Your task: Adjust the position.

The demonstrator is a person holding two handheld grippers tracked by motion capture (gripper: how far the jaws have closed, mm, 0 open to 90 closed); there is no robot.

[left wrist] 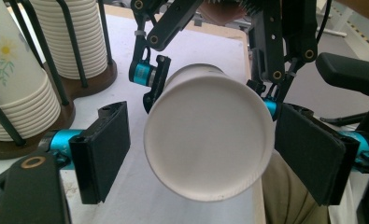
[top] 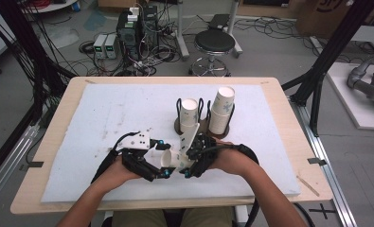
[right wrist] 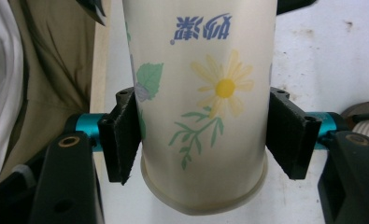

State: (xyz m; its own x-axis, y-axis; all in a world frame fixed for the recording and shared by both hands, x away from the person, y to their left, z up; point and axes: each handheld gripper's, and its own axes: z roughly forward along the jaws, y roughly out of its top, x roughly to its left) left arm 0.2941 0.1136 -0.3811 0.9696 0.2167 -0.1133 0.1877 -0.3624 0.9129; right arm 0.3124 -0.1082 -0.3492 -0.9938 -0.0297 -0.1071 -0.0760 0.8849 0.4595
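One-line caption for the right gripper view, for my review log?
Right gripper jaws clamp a daisy-printed paper cup near its rim, above the white table mat.

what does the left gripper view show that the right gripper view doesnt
Left gripper view alone: the cup's plain white base end-on between open jaws, the right gripper clamping it farther back, and two racked cup stacks.

Right gripper view alone: the cup's side with a yellow daisy and blue printed characters, and its rolled rim.

Both: the same paper cup, the white table mat and the person's khaki trousers.
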